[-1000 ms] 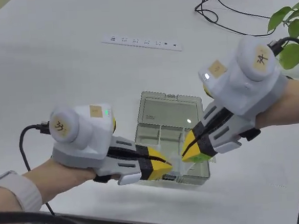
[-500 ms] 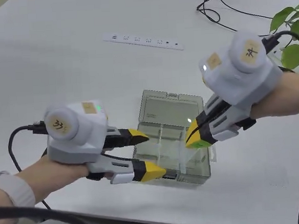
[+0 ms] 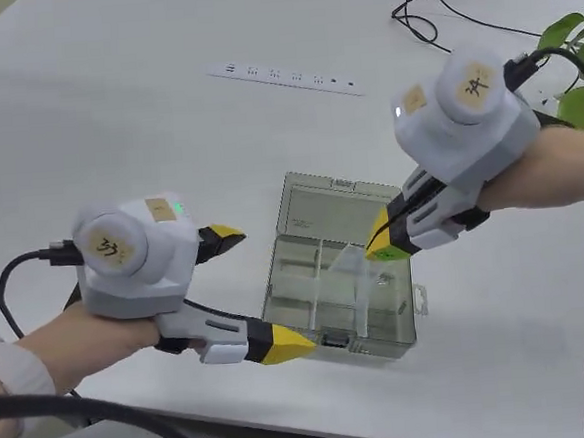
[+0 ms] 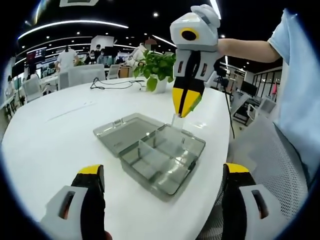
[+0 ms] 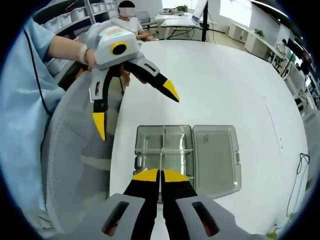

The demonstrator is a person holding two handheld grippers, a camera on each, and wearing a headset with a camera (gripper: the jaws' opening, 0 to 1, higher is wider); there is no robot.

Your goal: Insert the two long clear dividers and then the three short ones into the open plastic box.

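The open clear plastic box (image 3: 393, 349) lies near the table's front edge, its lid (image 3: 324, 215) flat behind it. Clear dividers stand inside and split it into compartments. My right gripper (image 3: 382, 245) hangs over the box's right half, shut on a clear divider (image 3: 354, 273) that slants down into the box. In the left gripper view, the right gripper (image 4: 186, 106) points down at the box (image 4: 150, 162), the divider (image 4: 176, 120) below its tips. My left gripper (image 3: 261, 289) is wide open left of the box, holding nothing. The right gripper view has the left gripper (image 5: 136, 110) beyond the box (image 5: 145, 150).
A white power strip (image 3: 284, 77) lies further back on the white table. A black cable (image 3: 428, 11) and a green plant (image 3: 581, 53) are at the far right. A white mesh chair (image 5: 80, 165) stands at the table's front edge.
My left gripper has opened wide and drawn back to the left, away from the right gripper's tips. The right gripper has risen slightly, still holding the divider.
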